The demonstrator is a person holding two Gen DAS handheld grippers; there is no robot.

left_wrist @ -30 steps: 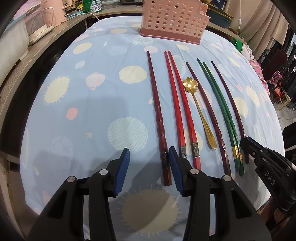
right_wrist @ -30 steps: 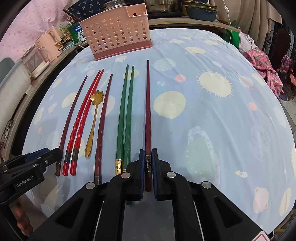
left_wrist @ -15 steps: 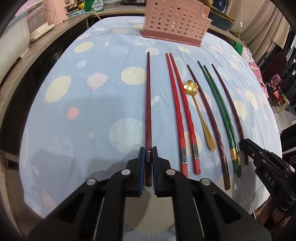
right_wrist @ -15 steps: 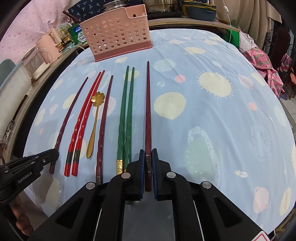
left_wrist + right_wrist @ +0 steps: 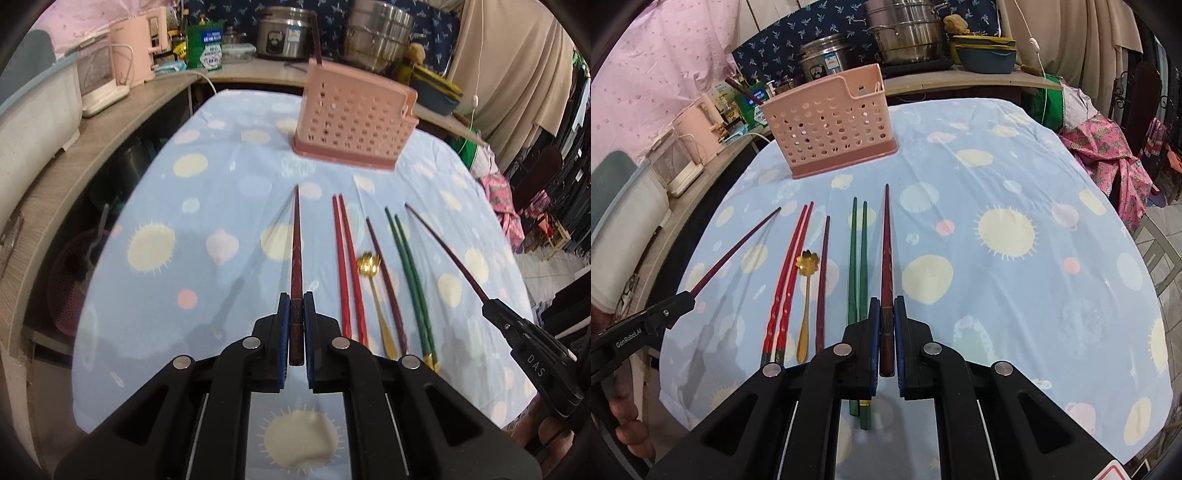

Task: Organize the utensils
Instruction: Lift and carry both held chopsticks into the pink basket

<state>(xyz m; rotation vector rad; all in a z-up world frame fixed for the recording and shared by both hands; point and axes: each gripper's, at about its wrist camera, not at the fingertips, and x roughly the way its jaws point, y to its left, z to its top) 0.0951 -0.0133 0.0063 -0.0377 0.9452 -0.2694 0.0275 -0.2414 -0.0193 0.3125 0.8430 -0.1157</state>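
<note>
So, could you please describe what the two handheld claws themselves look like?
Both are matte black plastic. The left claw and the right claw each have two angular arms with round silver pivot bolts and blue finger pads. White lettering marks their sides: "GenRobot.AI" on the left, "DAS" on the right.

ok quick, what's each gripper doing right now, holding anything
left gripper: shut on a dark red chopstick, lifted off the cloth.
right gripper: shut on another dark red chopstick, also lifted.
</note>
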